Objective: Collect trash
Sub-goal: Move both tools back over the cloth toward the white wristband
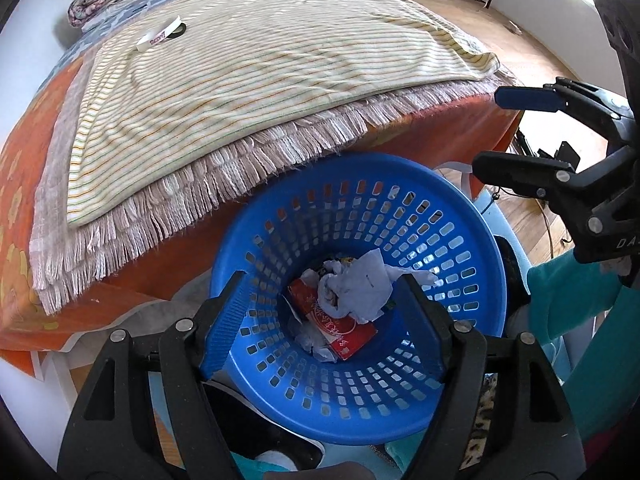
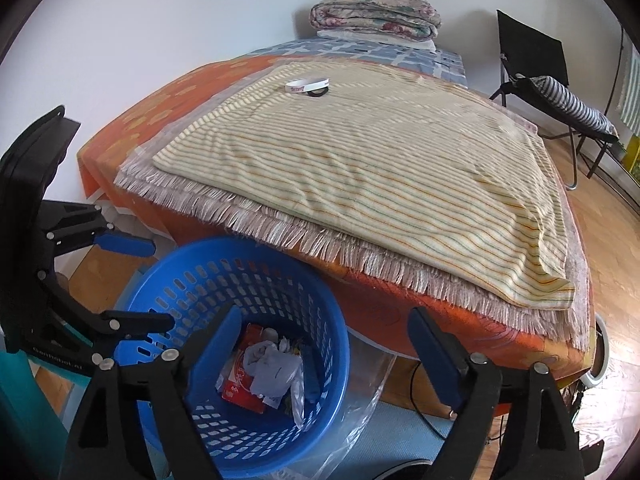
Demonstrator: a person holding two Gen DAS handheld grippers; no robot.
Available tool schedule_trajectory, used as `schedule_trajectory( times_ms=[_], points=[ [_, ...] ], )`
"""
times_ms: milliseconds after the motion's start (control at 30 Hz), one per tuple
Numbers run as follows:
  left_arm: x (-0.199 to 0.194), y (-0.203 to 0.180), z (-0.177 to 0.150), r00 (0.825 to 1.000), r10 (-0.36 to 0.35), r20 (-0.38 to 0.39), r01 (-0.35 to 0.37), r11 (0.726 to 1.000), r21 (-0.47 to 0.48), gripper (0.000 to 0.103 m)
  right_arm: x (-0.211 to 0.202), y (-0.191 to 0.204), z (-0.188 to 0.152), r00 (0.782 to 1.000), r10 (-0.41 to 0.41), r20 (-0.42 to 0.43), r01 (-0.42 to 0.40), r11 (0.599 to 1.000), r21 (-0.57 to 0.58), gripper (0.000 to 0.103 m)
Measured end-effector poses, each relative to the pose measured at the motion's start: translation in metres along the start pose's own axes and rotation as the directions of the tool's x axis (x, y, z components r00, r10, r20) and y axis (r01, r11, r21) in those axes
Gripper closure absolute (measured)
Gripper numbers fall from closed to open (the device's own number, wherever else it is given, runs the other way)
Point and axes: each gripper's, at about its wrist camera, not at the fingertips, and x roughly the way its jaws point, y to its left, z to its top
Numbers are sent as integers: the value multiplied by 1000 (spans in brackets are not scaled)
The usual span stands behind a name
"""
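A blue perforated basket [image 1: 360, 396] [image 2: 240, 432] stands on the floor against the bed's near edge. Inside lie crumpled white paper [image 1: 360, 284] [image 2: 276, 372] and a red packet [image 1: 344, 332] [image 2: 240, 392]. My left gripper [image 1: 320, 284] [image 2: 162, 284] hangs over the basket's mouth, open, with nothing between its blue pads. My right gripper [image 2: 326, 316] [image 1: 486, 130] hovers at the basket's right rim, wide open and holding nothing. Far back on the bed lies a white printed band with a black ring [image 1: 160, 34] [image 2: 306, 86].
The bed carries a striped cream cloth [image 2: 380, 168] over a fringed blanket and an orange sheet. A folded quilt [image 2: 376, 16] sits at the head. A black chair [image 2: 560, 92] stands on the wooden floor to the right. Clear plastic [image 2: 360, 400] lies beside the basket. A teal sleeve [image 1: 568, 296] shows.
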Motion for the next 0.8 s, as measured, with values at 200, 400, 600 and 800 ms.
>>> schedule_trajectory(
  times_ms=[200,400,600,800],
  points=[
    [0,1,0,1000,4,4,-4,1000,1,26,-1,-3,3,1000,-10,3,10,1000,27,7],
    [-1,2,0,1000,8,14,-8,1000,0,26,-2,-1,9,999,-42,10,42,999,35,3],
    [-2,3,3,1000,22,23,-22,1000,13,26,-3,-6,19,999,-31,13,30,996,82,0],
    [-4,13,9,999,35,18,-35,999,-21,26,0,-18,30,1000,-22,-8,23,988,156,0]
  ],
)
